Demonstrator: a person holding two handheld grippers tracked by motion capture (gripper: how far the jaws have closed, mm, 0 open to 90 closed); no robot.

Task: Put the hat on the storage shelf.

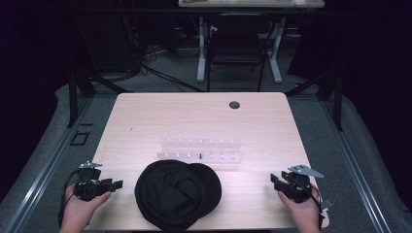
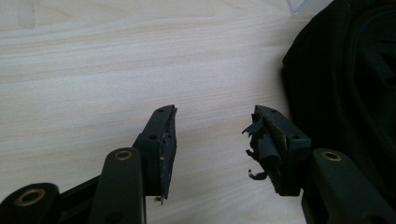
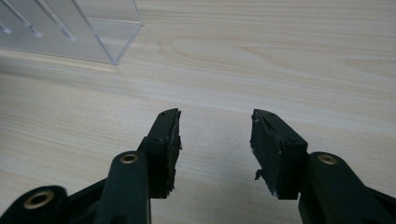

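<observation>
- Left gripper [image 1: 109,185]: jaws released, nothing between; sits L of the black hats [image 1: 177,193], apart.
- Hats: stacked, bench [image 1: 145,116] front-centre, just before clear rack [image 1: 200,153].
- Right gripper [image 1: 278,182]: jaws released, empty, R of hats.
- Risk: shallow pinch on soft brim w/ worn pads [image 2: 262,144] likely slips; may drag both hats.

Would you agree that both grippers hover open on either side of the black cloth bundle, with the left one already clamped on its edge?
Not quite: the left gripper holds nothing. The left gripper view shows its jaws apart over bare table, with the black cloth bundle beside them. The right gripper is open too.
</observation>
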